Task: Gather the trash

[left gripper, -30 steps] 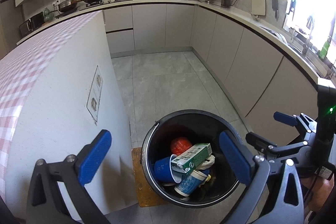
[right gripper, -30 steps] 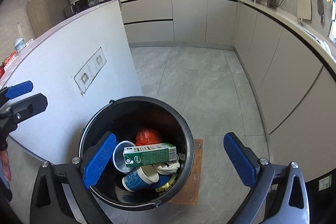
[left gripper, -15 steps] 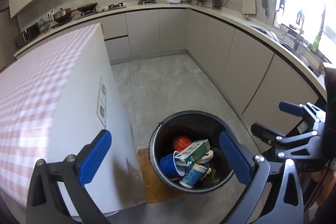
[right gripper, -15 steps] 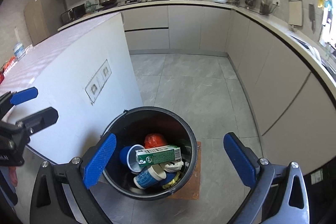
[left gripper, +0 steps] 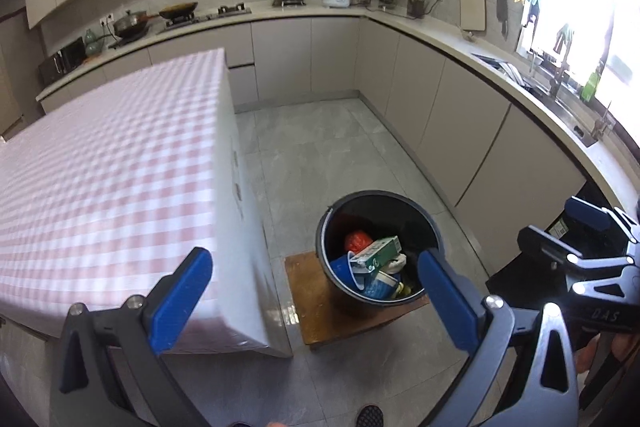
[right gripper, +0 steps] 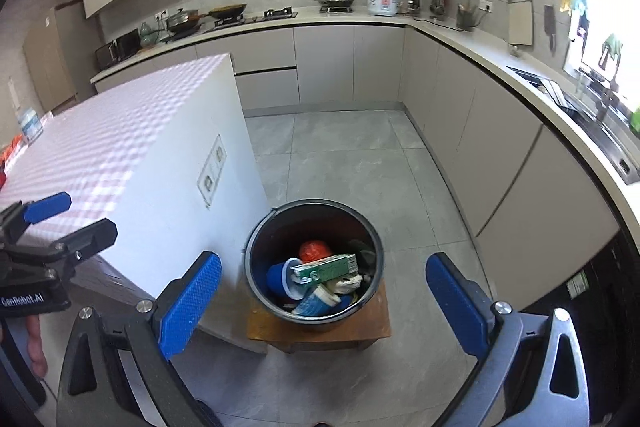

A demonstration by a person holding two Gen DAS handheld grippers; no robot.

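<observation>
Black round bin (right gripper: 256, 267) of cups and carton, both grippers' ribbed blue jaws wide, empty.

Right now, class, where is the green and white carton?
In both wrist views the green and white carton lies on top of the trash inside the black bin, over the blue cup, just in front of the red item.

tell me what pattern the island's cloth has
Pink-and-white check on the cloth, clearest in the left wrist view.

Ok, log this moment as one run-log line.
left gripper: open, empty | right gripper: open, empty | bin: holds carton, cups
</observation>
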